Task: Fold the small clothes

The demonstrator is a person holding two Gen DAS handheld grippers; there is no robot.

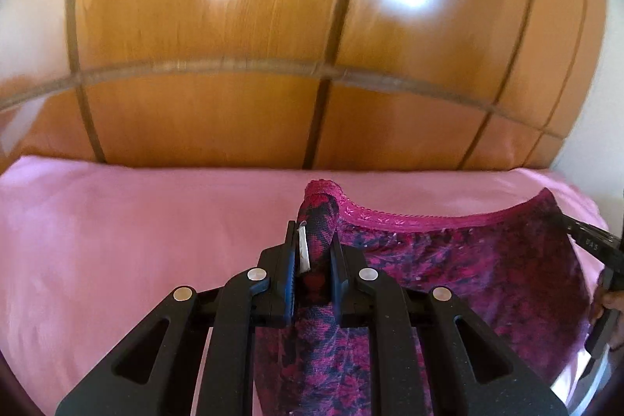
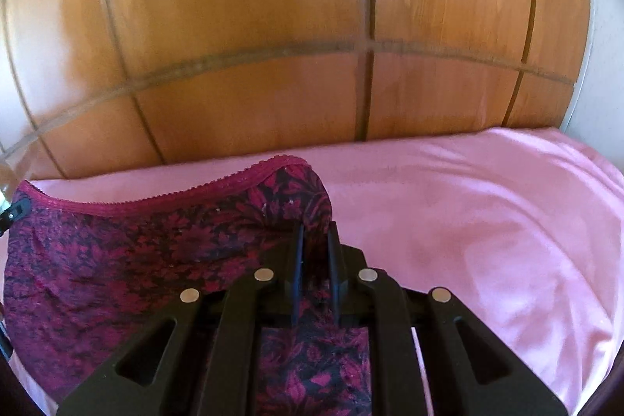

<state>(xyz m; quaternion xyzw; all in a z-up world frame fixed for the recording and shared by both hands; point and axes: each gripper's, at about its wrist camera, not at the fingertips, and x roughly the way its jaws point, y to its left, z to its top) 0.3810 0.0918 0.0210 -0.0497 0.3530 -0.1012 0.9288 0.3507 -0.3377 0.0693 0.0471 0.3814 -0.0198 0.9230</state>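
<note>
A small magenta and dark floral garment with a pink lace waistband hangs stretched between my two grippers above the pink sheet. My left gripper is shut on its left corner, where a white label shows beside the pinched cloth. In the right wrist view the same garment spreads to the left, and my right gripper is shut on its right corner. The right gripper's black body and a hand show at the right edge of the left wrist view.
A glossy wooden wardrobe with dark panel seams stands right behind the bed. The pink sheet extends to the right of the garment. A pale wall shows at the far right edge.
</note>
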